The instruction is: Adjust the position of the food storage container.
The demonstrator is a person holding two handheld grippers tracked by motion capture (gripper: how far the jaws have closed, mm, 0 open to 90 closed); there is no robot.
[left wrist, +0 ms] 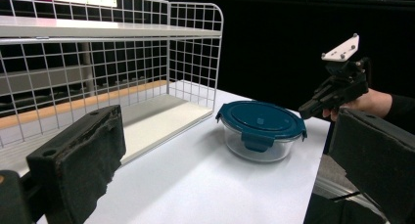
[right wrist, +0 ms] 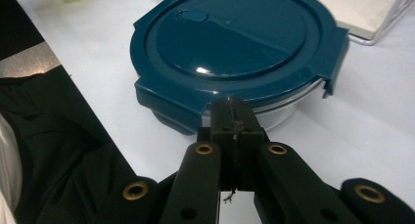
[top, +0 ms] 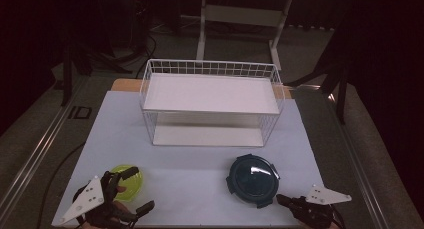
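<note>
Tongs of both hands wait at the near edge of the table (top: 200, 189), which looks like a ready position. The left tongs (top: 136, 189) are spread wide, near the left corner, just beside a yellow-green bowl (top: 129, 181); nothing is between their pads. The right tongs (top: 284, 201) are pressed together and empty, their tip just beside the round glass container (top: 252, 181) with a dark blue clip lid (right wrist: 230, 43), perhaps to push or unclip it. A white wire shelf rack (top: 212, 101) stands toward the far edge, both shelves bare, probably the place where things go.
</note>
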